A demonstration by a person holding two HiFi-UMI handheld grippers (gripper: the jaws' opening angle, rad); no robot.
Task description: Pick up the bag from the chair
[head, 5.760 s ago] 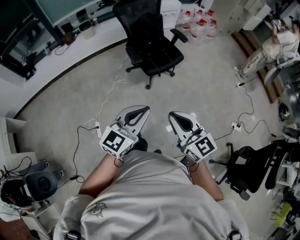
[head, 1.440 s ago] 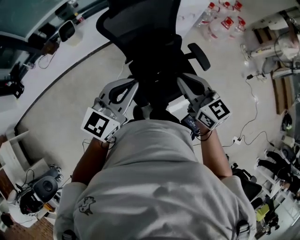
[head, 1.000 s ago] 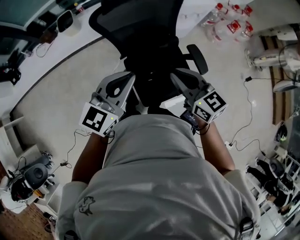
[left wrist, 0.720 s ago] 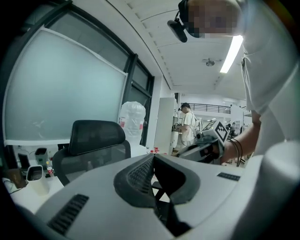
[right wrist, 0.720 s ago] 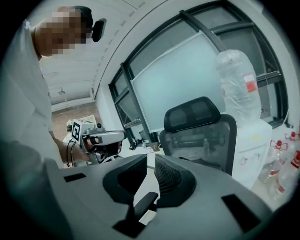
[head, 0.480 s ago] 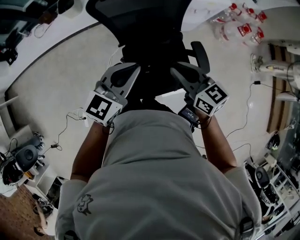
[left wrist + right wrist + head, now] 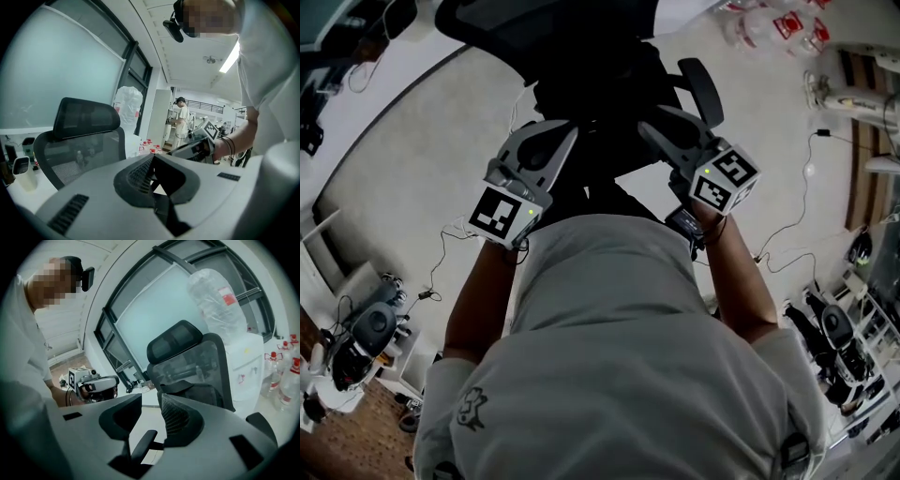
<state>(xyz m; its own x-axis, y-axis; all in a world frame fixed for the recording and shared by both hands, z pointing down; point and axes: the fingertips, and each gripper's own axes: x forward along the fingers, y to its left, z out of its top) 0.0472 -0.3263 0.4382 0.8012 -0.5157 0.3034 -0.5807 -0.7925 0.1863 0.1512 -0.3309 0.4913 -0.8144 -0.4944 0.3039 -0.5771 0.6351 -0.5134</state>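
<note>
A black mesh office chair (image 7: 581,47) stands right in front of me, with its seat dark under both grippers. I cannot make out a bag on it in any view. My left gripper (image 7: 569,132) hangs over the left of the seat, its jaw tips meeting, with nothing between them. My right gripper (image 7: 649,119) hangs over the right of the seat near the armrest (image 7: 701,86). Its jaws stand slightly apart and empty. The chair's headrest (image 7: 84,117) and back (image 7: 187,362) rise beyond the left gripper (image 7: 152,157) and the right gripper (image 7: 150,397).
Several water bottles (image 7: 778,23) stand on the floor at the far right, beside a water dispenser (image 7: 220,301). Cables (image 7: 806,169) trail over the floor on both sides. A white desk with a cup (image 7: 21,166) runs behind the chair. A person (image 7: 180,117) stands far off.
I have closed in on the chair: it has gone from across the floor to directly under both grippers. The grippers keep the same pose.
</note>
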